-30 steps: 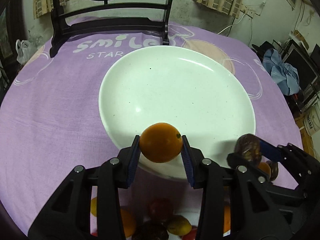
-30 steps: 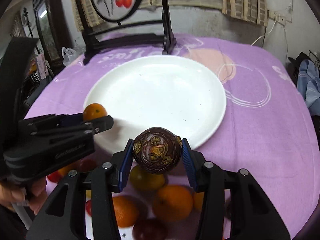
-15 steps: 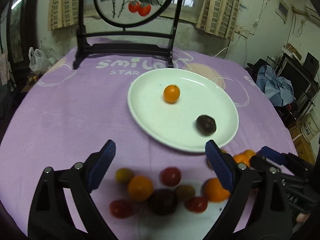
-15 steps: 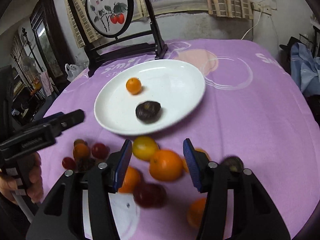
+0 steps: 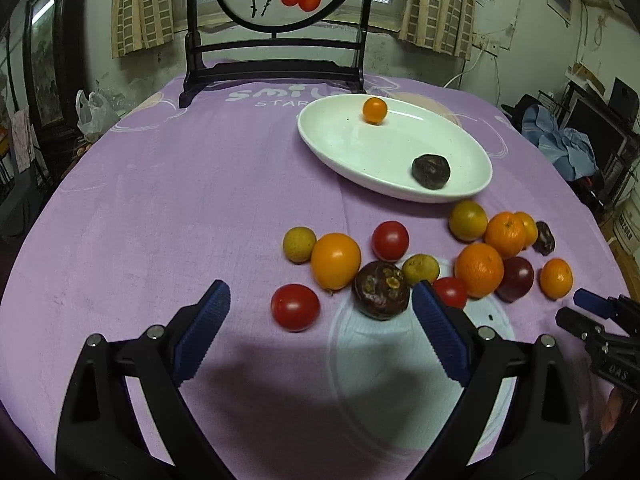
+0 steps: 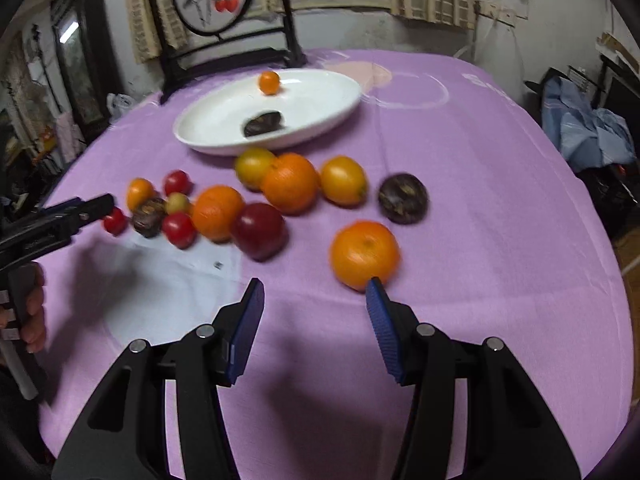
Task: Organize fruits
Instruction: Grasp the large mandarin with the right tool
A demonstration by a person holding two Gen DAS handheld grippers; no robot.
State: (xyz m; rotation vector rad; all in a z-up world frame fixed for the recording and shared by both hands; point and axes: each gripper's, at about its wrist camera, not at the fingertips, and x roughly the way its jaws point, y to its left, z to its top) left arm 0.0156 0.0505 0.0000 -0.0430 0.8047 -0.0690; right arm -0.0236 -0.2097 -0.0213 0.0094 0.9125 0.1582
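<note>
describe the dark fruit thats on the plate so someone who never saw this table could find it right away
Start at the white plate on the purple tablecloth, in front of the black-framed screen painted with red fruit. Only two fruits lie in it: a small orange fruit toward the far rim and the dark fruit near the front rim. It is the wrinkled, brown-black one, the only dark fruit inside the plate rather than on the cloth.

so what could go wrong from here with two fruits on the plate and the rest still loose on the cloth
1. The small orange sits near the far rim of the shallow white plate; a bump could roll it off.
2. The loose fruits lie packed together, so the wide-open left tongs reaching for the dark mottled fruit may knock the red tomato away.
3. The lone orange by the right tongs could roll toward the table edge if nudged.
</note>
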